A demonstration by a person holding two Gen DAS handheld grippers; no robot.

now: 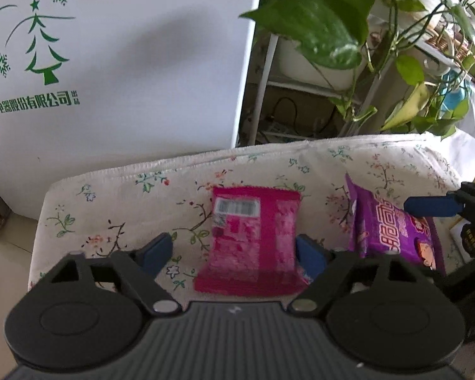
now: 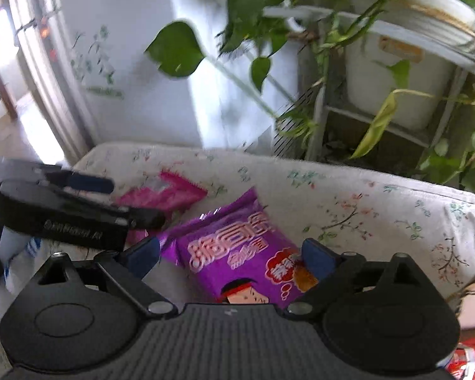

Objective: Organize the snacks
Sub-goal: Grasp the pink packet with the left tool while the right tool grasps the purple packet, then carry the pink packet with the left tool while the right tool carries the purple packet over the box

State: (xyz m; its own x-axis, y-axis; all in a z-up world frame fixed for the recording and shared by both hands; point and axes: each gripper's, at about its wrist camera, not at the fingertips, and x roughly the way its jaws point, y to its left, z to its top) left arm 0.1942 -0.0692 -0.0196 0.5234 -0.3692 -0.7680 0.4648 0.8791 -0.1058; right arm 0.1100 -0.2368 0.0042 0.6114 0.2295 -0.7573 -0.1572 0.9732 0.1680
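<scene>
Left gripper (image 1: 234,255) spread around pink packet (image 1: 251,240), right gripper (image 2: 231,258) spread around purple packet (image 2: 237,253) at 3 o'clock; pre-grasp, next squeezing both.

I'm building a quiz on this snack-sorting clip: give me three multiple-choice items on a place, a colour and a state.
1. Where does the pink packet lie?
A. On the flowered cloth
B. In a plant pot
C. On the floor

2. What colour is the packet between the right claw fingers?
A. Green
B. Purple
C. Yellow

3. How does the left claw stand?
A. Shut on the pink packet
B. Shut with nothing in it
C. Open around the pink packet

Key: 1 A, the packet rests flat on the cloth. 2 B, the purple packet fills the gap. 3 C, the left finger stands clear of the packet's edge.
</scene>
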